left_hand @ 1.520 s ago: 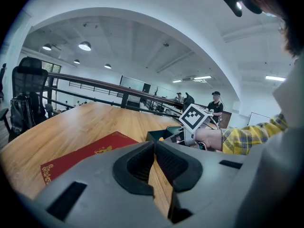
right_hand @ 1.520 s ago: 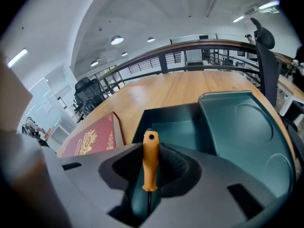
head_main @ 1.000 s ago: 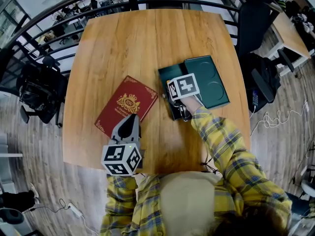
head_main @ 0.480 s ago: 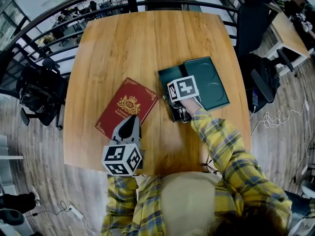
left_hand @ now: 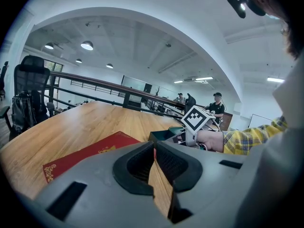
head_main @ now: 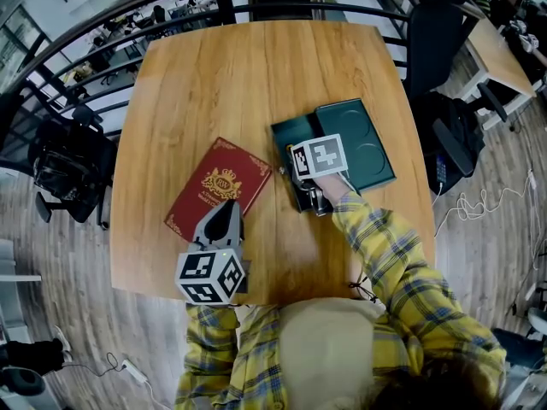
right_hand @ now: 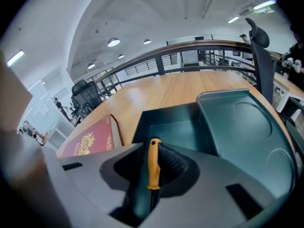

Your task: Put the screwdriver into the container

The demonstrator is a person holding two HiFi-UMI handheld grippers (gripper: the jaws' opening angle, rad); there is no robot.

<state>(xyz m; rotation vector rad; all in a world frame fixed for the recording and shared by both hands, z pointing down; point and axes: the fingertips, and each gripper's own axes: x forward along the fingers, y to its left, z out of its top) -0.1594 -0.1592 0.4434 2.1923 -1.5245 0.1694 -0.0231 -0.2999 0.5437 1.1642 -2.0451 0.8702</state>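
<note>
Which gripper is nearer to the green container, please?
Right. The right gripper holds the screwdriver over the green container; the left gripper is apart, beside the red book.

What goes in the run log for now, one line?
right tongs: shut on screwdriver | at green container | left tongs: shut, empty | red book: on table

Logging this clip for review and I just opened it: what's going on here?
A person works at a wooden table with a gripper in each hand. The right gripper is shut on an orange-handled screwdriver, held at the near edge of the open dark green container. The screwdriver is not yet released. The left gripper is shut and empty, near the red case.
</note>
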